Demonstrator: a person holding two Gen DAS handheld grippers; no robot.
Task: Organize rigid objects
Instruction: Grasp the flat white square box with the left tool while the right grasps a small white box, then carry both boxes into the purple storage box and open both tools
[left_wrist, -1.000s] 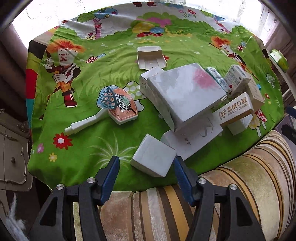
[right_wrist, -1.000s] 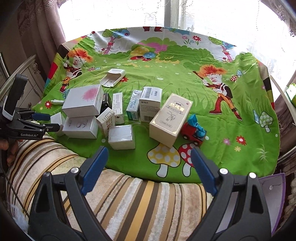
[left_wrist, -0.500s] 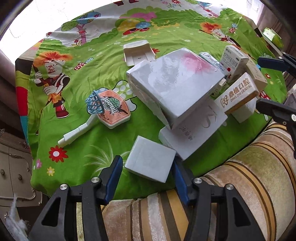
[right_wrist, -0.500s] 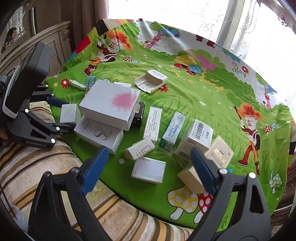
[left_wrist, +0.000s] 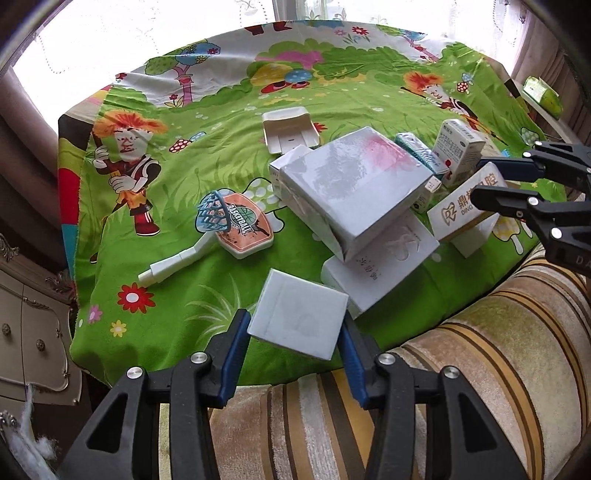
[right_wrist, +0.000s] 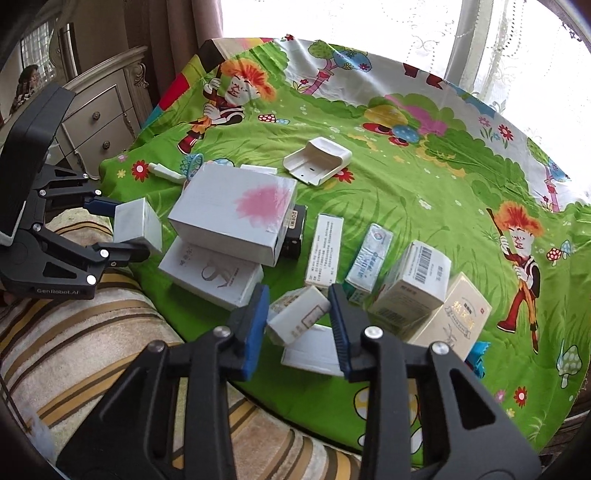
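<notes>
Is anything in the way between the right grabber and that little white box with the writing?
Nothing visible. The little white box already sits between the fingers of the right hand-held gripper, whose jaws are closing around it. It rests on another white box, with taller boxes close beside it.

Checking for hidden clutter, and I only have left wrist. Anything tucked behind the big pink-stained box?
Observer: Yes. A black box lies against the big box, beside a narrow white box.
Operator: Is the right gripper square on the dental box?
Observer: The right gripper is closing with the dental box between its pads, and both pads touch its sides.
Operator: And my own grip?
Observer: Side-on, the left gripper clamps a thick white block, which hangs clear of the big box.
</notes>
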